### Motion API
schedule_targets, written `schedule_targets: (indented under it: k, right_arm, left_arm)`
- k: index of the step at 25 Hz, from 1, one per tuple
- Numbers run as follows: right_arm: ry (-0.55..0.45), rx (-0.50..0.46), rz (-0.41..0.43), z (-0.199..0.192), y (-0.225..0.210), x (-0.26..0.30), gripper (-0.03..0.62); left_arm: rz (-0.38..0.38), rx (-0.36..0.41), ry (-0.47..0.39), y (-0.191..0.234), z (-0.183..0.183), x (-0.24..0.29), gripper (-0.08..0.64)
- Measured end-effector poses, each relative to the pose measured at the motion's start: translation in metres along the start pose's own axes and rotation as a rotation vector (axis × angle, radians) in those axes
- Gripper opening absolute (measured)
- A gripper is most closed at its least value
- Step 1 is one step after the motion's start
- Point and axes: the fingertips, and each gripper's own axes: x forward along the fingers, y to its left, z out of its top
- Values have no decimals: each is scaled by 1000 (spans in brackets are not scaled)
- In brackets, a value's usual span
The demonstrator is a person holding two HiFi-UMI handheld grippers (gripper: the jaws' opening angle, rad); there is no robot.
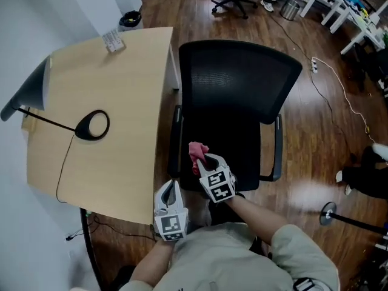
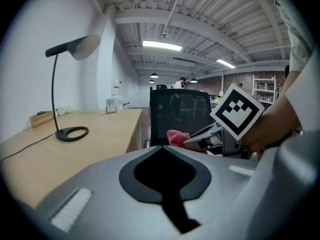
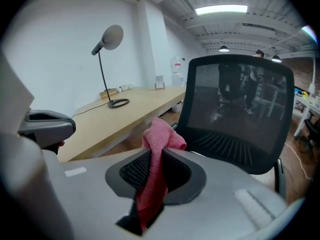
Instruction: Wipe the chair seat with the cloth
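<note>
your right gripper (image 1: 205, 160) clamps the pink cloth (image 1: 197, 151) above the near edge of the chair seat (image 1: 242, 151), ready to wipe, while your left gripper (image 1: 171, 188) hangs closed and empty off its near-left corner

A pale wooden worktop (image 1: 121, 102) spreads to the left of and beyond the left claw (image 1: 171, 184), its near edge just beside it. A black desk lamp's ring base (image 1: 92, 125) stands on it, well to the claw's left, a thin cord (image 1: 63, 168) trailing off. A small clear holder (image 1: 113, 40) sits at the far corner, a dark bin (image 1: 130, 20) on the floor past it. Far to the right, a power strip (image 1: 314, 64) and cable (image 1: 339, 90) lie on the wood floor (image 1: 315, 138).
</note>
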Motion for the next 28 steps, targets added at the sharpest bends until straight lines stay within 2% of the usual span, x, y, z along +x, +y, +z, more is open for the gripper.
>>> schedule_targets:
  k: [4, 7, 14, 17, 24, 28]
  right_arm:
    - [2, 49, 8, -11, -49, 20, 61]
    - [12, 72, 20, -19, -73, 49, 61]
    - [66, 101, 17, -48, -91, 130, 61]
    - [95, 156, 11, -66, -100, 172, 61]
    - [146, 182, -15, -95, -116, 263, 63]
    - [156, 181, -14, -99, -122, 302, 63]
  left_arm:
    - [1, 7, 50, -33, -9, 55, 5]
    - [10, -13, 75, -40, -17, 89, 5]
    - [-4, -86, 124, -40, -58, 135, 5]
    - [-3, -80, 169, -33, -83, 152, 5]
    - [19, -103, 213, -9, -138, 176, 6]
    - [-22, -96, 232, -17, -155, 185, 6]
